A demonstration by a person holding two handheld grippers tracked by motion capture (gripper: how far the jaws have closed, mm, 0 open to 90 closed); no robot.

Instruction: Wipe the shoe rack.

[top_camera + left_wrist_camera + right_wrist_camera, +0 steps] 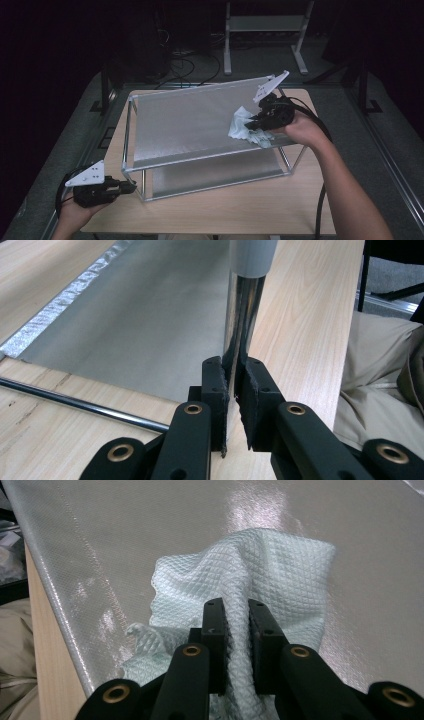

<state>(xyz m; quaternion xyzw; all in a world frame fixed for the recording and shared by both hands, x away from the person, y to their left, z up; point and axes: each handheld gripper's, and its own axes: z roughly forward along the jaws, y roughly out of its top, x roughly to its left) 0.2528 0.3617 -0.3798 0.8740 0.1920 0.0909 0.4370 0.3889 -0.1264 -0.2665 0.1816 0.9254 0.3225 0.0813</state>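
White waffle-textured cloth (243,126) lies bunched on the upper grey mesh shelf (190,122) of a two-tier chrome-framed rack (131,150), near that shelf's right edge. The right gripper (259,119) is clenched on a fold of it, the fabric pinched between the jaws in the right gripper view (265,570). The left gripper (129,186), at the light wooden bench's (215,210) near left corner, is clamped on the rack's shiny front-left upright post (243,320), low down by the lower shelf, bracing the frame.

This looks like wiping the top shelf. To do it well, I judge the cloth should be pressed flat rather than dragged by one pinched ridge, and swept in overlapping passes from the right edge towards the left. Keep the left grip firm so the light rack does not slide or tip under the sideways push.
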